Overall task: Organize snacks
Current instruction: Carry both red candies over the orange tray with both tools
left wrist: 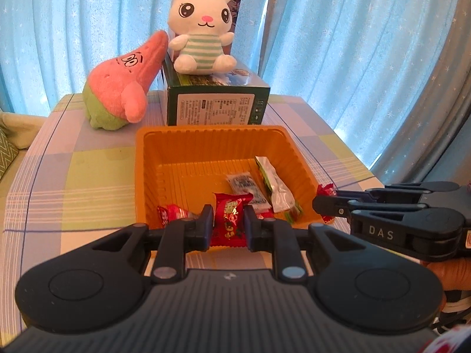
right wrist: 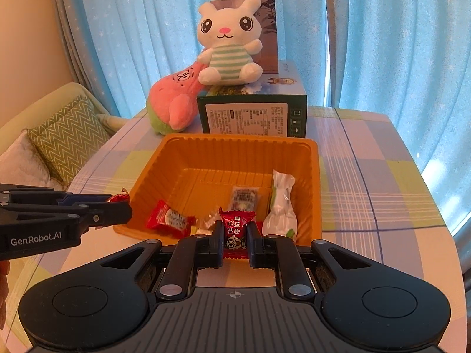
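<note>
Snacks lie in an orange tray on a checked table. Each claw also grips one. The left gripper is clenched on a red candy, held at 6 o'clock of the tray, just over its near edge. The right gripper is clenched on another red candy, also at the tray's near edge.

Inside the tray, at 5 o'clock in the left view, sits a silver and green packet. A small clear wrapper with dark print lies next to it, near the middle. A red and white candy lies at 7 o'clock, partly hidden behind the left claw's finger.

The print on the wrappers is too small to read well. The bottom of each held candy is hidden behind the claw's dark body.

The right view shows a little shiny clear wrapper beside the red and white candy; the left view hides it. The right view also shows a green sofa with a zigzag cushion at 9 o'clock, which is mostly cut off in the left view. Each view shows the other claw from the side, with only a red tip of its candy peeking out.

Behind the tray, at 12 o'clock, stands a green box. A white bunny toy sits on top of it. A pink star toy leans against the box at 11 o'clock. Blue curtains hang behind everything.
</note>
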`<state>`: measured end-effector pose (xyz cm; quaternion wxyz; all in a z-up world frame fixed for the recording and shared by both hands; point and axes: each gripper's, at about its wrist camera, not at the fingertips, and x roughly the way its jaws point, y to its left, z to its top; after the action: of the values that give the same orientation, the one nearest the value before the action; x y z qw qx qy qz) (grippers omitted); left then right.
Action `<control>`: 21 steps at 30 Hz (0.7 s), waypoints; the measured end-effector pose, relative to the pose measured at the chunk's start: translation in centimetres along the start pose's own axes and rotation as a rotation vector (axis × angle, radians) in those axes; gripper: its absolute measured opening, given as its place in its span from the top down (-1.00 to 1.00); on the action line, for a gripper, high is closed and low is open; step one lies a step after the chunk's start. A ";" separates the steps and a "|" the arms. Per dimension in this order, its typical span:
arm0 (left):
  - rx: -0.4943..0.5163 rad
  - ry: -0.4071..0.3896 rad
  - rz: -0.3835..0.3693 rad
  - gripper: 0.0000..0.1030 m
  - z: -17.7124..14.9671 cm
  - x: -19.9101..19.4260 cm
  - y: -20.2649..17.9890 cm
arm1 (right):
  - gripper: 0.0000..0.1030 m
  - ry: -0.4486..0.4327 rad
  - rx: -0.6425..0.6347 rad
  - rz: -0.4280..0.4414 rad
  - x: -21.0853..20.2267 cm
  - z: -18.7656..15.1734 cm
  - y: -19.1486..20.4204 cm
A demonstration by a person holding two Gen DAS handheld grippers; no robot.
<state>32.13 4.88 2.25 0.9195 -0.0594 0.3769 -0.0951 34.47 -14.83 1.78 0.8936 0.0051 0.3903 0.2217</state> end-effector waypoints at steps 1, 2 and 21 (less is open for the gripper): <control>-0.002 -0.001 0.001 0.63 0.4 0.2 0.2 | 0.70 0.000 0.003 0.003 0.4 0.4 -0.1; -0.005 -0.002 0.001 0.63 0.8 0.6 0.5 | 0.70 0.001 0.008 0.006 0.8 0.7 -0.2; -0.054 0.022 0.020 0.62 4.6 7.0 3.9 | 0.70 0.010 0.056 0.014 6.9 5.2 -1.3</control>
<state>40.79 7.32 0.05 0.9142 -0.0791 0.3900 -0.0762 42.70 -12.37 0.38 0.8895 0.0318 0.4008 0.2171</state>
